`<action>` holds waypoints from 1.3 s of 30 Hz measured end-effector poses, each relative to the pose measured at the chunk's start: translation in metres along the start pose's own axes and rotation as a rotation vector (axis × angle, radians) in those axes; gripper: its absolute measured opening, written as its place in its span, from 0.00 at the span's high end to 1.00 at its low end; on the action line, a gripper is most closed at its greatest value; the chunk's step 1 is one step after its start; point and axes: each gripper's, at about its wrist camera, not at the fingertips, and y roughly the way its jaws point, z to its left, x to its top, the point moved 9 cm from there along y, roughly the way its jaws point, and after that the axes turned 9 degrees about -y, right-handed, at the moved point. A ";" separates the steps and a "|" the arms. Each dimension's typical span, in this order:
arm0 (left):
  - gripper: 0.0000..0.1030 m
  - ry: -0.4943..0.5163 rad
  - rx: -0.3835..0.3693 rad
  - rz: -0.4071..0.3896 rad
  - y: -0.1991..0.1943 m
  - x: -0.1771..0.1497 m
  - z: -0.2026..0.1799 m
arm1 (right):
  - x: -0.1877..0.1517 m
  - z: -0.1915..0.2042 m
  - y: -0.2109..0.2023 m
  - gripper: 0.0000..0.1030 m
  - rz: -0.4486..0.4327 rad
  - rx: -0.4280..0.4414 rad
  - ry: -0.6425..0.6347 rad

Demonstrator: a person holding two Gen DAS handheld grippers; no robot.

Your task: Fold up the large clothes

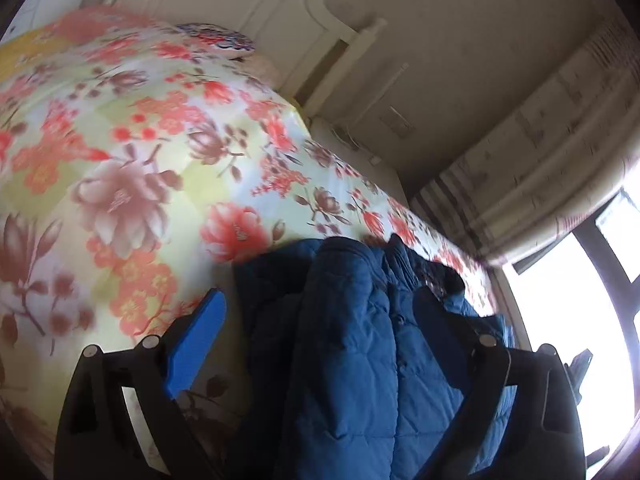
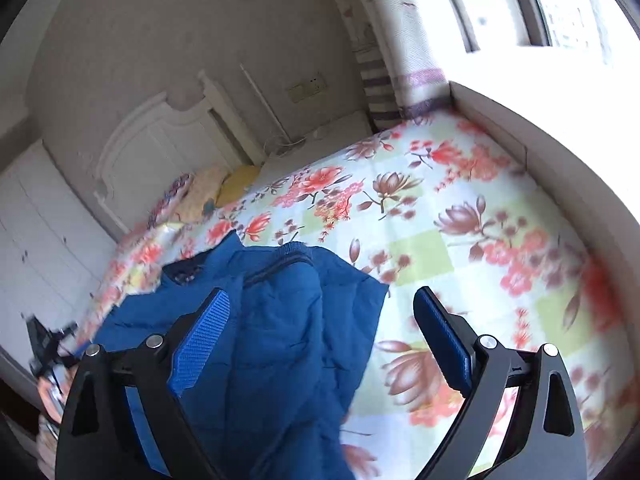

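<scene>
A blue quilted jacket (image 1: 352,360) lies bunched on the floral bedsheet (image 1: 132,168). My left gripper (image 1: 320,300) stands open just above it, with folds of the jacket rising between the wide-apart jaws and neither blue pad pressing on the cloth. In the right wrist view the same jacket (image 2: 280,340) spreads over the floral bedsheet (image 2: 460,220), its zipped edge toward the far side. My right gripper (image 2: 322,296) is open too; its left pad hangs over the jacket and its right pad over bare sheet.
A white headboard (image 2: 160,152) and several pillows (image 2: 212,192) close the bed's far end. A striped curtain (image 1: 520,184) and bright window (image 1: 568,300) flank one side, along a white ledge (image 2: 520,128). White wardrobe doors (image 2: 36,232) stand on the other.
</scene>
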 end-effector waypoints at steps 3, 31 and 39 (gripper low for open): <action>0.07 0.097 0.040 0.035 0.014 -0.005 -0.019 | -0.002 0.010 0.012 0.12 0.048 0.013 -0.083; 0.95 0.152 0.199 0.119 0.103 0.076 -0.064 | 0.079 0.052 0.110 0.90 0.123 -0.191 -0.206; 0.74 0.034 0.202 0.166 0.154 0.047 0.000 | 0.028 0.014 0.154 0.87 0.226 -0.138 -0.065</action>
